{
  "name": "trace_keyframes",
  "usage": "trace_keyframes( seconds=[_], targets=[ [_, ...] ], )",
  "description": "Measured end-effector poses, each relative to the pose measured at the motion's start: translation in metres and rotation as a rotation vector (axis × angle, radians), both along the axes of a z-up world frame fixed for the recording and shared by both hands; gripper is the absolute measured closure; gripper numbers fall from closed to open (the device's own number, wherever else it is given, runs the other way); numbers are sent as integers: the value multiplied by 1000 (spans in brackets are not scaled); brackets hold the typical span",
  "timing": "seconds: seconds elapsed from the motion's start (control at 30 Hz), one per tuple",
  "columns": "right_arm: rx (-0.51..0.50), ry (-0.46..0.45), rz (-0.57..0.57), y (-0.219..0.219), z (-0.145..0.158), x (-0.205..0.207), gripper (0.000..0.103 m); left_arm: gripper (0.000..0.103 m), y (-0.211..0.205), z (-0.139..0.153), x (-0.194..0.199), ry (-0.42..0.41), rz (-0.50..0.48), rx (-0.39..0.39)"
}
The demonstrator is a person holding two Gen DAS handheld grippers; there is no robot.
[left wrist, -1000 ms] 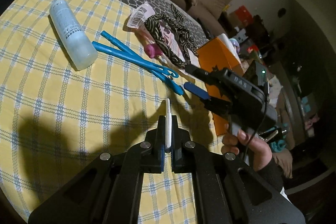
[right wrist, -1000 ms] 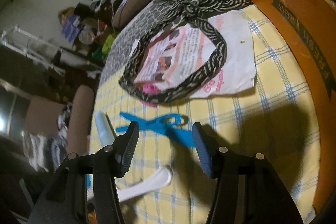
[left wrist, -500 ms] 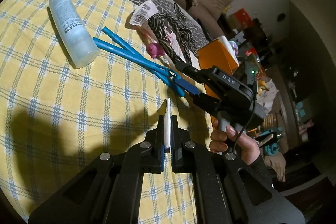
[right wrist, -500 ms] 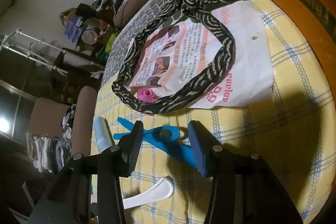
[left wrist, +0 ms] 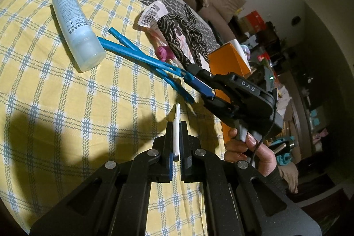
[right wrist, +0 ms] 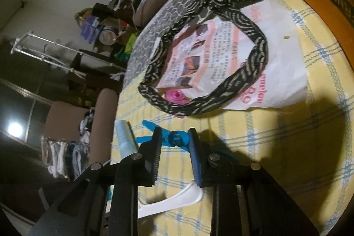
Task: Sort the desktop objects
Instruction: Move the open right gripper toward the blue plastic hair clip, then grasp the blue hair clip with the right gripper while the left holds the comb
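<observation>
Right gripper [right wrist: 174,145], jaws closing around the blue clip [right wrist: 177,140], whose arms run toward 10 o'clock; left gripper [left wrist: 176,136] stays clamped on a white strip [left wrist: 176,125].

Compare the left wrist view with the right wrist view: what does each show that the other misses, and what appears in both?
Only the left wrist view shows the barcode label, the person's hand and the whole bottle; there the left hand-held gripper is shut on a white flat piece.

Only the right wrist view shows the printed leaflet laid open inside the patterned headband.

Both show the blue scissor-like tool, with the right hand-held gripper closing around its ring, the pink roll, the orange box and the yellow checked cloth.
</observation>
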State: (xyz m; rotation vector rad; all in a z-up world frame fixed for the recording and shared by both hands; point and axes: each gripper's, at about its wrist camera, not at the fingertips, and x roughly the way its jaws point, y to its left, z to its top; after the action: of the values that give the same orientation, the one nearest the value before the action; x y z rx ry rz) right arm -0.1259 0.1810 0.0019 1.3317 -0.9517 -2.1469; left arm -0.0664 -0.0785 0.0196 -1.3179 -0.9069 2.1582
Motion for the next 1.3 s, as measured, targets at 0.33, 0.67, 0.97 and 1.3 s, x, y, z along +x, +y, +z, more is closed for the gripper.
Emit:
trace_keyframes(
  seconds=[0.33,0.67,0.97,1.3],
  targets=[
    [-68,2,22,0,4,10,95,100,-3,0,-3,9,13,12],
    [5,45,97,-12,28,32,97,100,-24,10,-3,52,95,11],
    [-44,-37,187,-38,7,34,96,100,-35,0,-8,25,130,26],
    [135,35,193,-43,23,30,87,99,-38,-5,-11,20,133,29]
  ],
)
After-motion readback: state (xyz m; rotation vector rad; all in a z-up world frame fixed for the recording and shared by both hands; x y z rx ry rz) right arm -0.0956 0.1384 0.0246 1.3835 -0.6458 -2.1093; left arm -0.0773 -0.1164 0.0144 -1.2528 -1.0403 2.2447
